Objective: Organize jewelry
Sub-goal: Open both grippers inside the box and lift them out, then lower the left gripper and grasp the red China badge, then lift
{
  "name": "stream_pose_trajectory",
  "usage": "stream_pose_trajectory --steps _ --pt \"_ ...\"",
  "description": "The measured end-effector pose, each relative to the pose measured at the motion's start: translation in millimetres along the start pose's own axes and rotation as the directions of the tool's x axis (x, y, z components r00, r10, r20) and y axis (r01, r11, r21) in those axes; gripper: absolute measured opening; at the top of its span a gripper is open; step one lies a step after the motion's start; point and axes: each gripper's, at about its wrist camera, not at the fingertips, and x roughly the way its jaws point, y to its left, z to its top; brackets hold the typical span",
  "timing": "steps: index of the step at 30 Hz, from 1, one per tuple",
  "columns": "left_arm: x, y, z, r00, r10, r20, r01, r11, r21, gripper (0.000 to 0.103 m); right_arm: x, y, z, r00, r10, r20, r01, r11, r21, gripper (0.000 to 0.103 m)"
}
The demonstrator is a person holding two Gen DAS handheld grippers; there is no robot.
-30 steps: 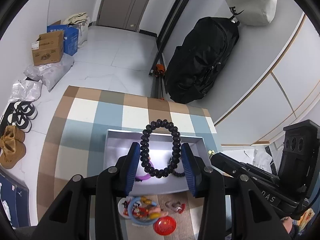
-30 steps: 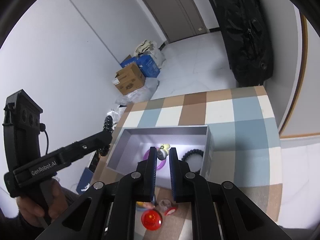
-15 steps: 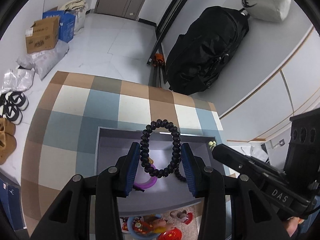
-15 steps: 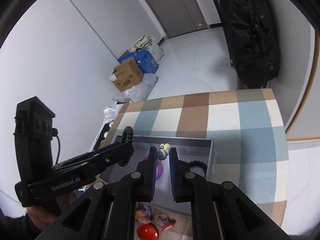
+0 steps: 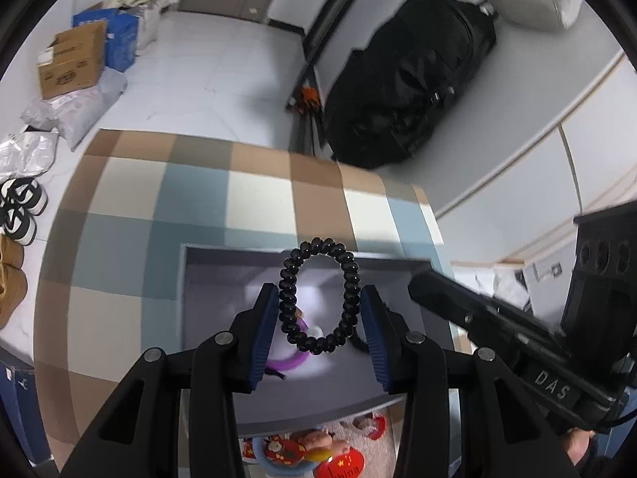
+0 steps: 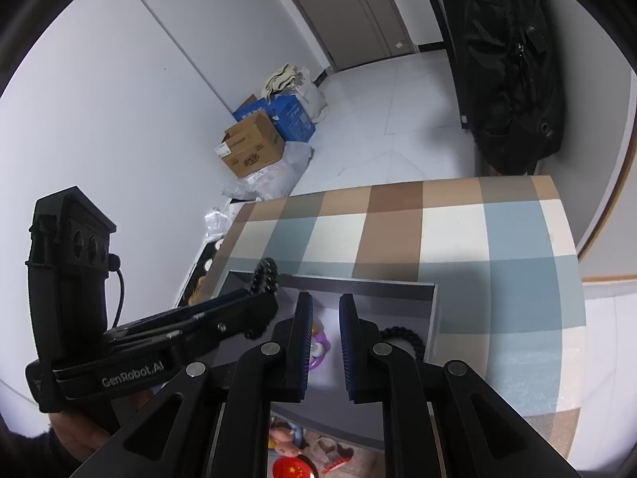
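My left gripper (image 5: 318,310) is shut on a black beaded bracelet (image 5: 318,294), held upright as a loop above the open grey box (image 5: 207,279). The bracelet's top also shows in the right wrist view (image 6: 266,275). In the box lie a purple ring-shaped piece (image 5: 284,362) and a second black bracelet (image 6: 404,338). My right gripper (image 6: 323,310) hovers over the box (image 6: 432,318), jaws a little apart, nothing between the fingers. A small yellow and white piece (image 6: 316,328) lies below it on the purple piece (image 6: 318,352).
The box stands on a checked blue, brown and white cloth (image 6: 458,239). Small colourful trinkets and a red badge (image 5: 342,466) lie at the near edge in front of the box. Cardboard boxes (image 6: 251,151) and a black bag (image 5: 402,95) stand on the floor beyond.
My right gripper opened slightly and the small yellow and white piece it held now lies in the box. My left gripper moved forward over the box, still holding the bracelet.
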Motion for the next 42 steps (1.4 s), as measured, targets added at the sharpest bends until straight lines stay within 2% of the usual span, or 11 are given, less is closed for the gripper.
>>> stream_pose_trajectory --steps 2,5,6,7,11,19,28,33,36,39,42 --pt "3.8 -2.9 -0.3 0.999 0.042 -0.025 -0.042 0.999 0.005 0.048 -1.1 -1.1 0.8 1.0 0.0 0.007 0.0 1.0 0.003 0.017" --pt "2.6 -2.8 -1.7 0.999 0.029 -0.02 -0.029 1.0 -0.001 0.054 -6.4 -4.6 1.1 0.999 -0.022 0.035 0.021 1.0 0.009 0.04" --pt "1.2 -2.5 -2.3 0.999 0.028 -0.018 -0.029 1.0 -0.002 0.061 -8.5 -6.6 0.9 0.999 -0.023 0.045 0.022 1.0 0.019 0.05" --pt "-1.1 -2.7 -3.0 1.0 0.025 -0.01 -0.025 1.0 -0.001 0.065 -9.8 -8.1 0.5 0.998 -0.022 0.051 0.02 0.999 0.025 0.052" --pt "-5.5 -3.4 -5.0 0.999 0.035 0.004 -0.035 0.999 0.001 0.066 -12.6 -11.0 -2.3 0.998 -0.036 0.056 0.034 0.999 0.028 0.07" --pt "-17.3 1.5 -9.6 0.992 0.114 0.054 -0.113 0.993 -0.011 0.066 -19.2 -16.2 -11.2 0.997 -0.041 0.06 0.038 0.999 0.035 0.083" --pt "-30.2 5.3 -24.9 0.988 0.118 0.098 -0.117 0.993 -0.016 0.066 -35.9 -12.5 -25.5 0.995 -0.046 0.094 0.046 0.999 0.001 0.088" --pt "-32.4 6.9 -36.0 0.993 0.09 0.081 -0.09 0.996 -0.009 0.066 -46.5 -12.2 -29.2 0.991 -0.049 0.122 0.049 0.999 0.002 0.1" --pt "-38.0 3.6 -46.4 0.991 0.108 0.084 -0.108 0.994 -0.002 0.067 -53.0 -11.1 -33.0 0.986 -0.077 0.146 0.079 0.997 -0.011 0.103" --pt "-41.9 -2.0 -56.8 0.989 0.118 0.087 -0.119 0.993 0.009 0.078 -54.3 -13.1 -37.3 0.988 -0.076 0.137 0.079 0.997 -0.015 0.103" --pt "-45.1 -7.3 -66.8 0.988 0.123 0.093 -0.125 0.992 0.014 0.078 -55.9 -14.7 -43.9 0.987 -0.094 0.129 0.097 0.995 -0.021 0.103"
